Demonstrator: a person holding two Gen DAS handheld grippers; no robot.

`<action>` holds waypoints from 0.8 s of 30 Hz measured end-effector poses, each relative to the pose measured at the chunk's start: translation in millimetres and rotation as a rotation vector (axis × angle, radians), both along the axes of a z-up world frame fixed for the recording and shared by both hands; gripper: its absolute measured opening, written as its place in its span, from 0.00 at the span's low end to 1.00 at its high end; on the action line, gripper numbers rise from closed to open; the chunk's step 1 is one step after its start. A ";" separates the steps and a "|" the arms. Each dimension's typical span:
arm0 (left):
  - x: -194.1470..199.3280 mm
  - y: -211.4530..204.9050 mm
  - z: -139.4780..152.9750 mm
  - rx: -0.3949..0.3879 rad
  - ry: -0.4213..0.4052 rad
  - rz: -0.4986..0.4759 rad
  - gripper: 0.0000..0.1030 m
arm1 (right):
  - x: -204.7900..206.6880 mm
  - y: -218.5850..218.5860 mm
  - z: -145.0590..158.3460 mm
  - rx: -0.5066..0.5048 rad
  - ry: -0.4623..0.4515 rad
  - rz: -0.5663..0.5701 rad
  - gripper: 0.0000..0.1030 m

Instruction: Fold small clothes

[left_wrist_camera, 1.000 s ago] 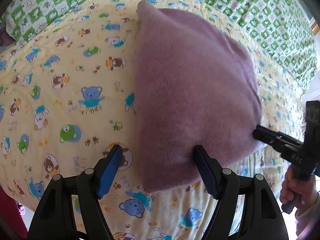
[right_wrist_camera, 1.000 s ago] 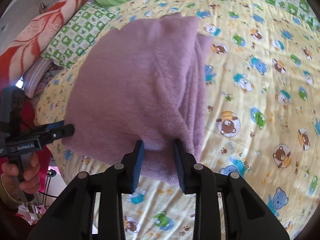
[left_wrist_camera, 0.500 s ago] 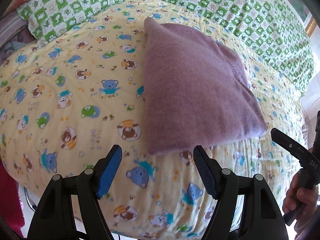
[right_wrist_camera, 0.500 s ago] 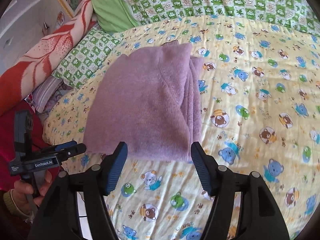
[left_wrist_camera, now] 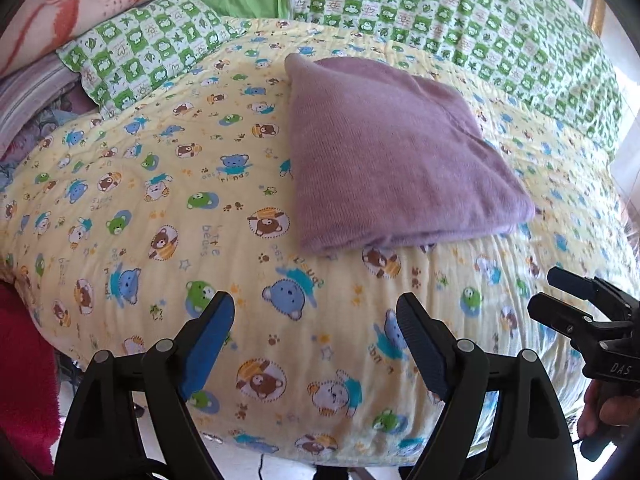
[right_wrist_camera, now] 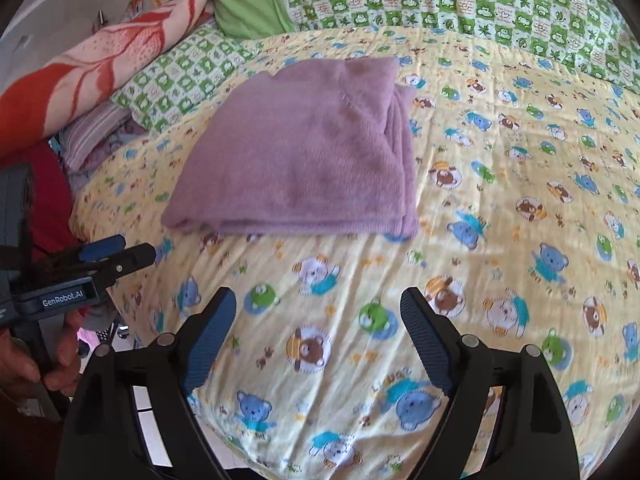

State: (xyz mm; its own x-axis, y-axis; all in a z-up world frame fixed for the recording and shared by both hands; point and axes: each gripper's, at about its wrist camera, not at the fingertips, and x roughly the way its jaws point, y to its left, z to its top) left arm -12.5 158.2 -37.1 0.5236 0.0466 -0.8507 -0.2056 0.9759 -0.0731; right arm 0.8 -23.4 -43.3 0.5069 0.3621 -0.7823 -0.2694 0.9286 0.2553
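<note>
A folded purple knit garment (left_wrist_camera: 396,160) lies flat on a bed, its layered edges stacked toward the near side; in the left wrist view it fills the upper centre of the frame, and in the right wrist view (right_wrist_camera: 304,152) it sits left of centre in the upper half. Beneath it spreads a yellow quilt (left_wrist_camera: 160,220) printed with cartoon bears, which covers most of both frames. The left tongs (left_wrist_camera: 314,320) hang at the bottom centre of their own view, jaws spread wide with nothing but quilt between them, clear of the garment's near edge; their jaws have just been opening further. The right tongs (right_wrist_camera: 316,318) stand likewise at the bottom of their view, wide apart and empty, also just opened, well short of the garment. Each pair shows in the other's camera: the right tongs (left_wrist_camera: 560,296) at the lower right edge, the left tongs (right_wrist_camera: 120,252) at the left edge, with a hand (right_wrist_camera: 36,356) gripping the handle. A green-checked sheet (left_wrist_camera: 480,20) runs along the top, a red-patterned pillow (right_wrist_camera: 100,60) at upper left.
</note>
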 end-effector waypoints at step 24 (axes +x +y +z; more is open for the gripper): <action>8.1 -4.5 42.9 0.078 -0.154 -0.005 0.96 | 8.1 15.9 42.4 -0.074 -0.203 0.036 0.95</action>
State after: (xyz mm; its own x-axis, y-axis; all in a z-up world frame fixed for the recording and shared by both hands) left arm -4.5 153.7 5.8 0.6481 0.1063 -0.7541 -0.1931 0.9808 -0.0278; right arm 9.0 -7.5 -0.9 0.6442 0.3279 -0.6910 -0.3416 0.9317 0.1236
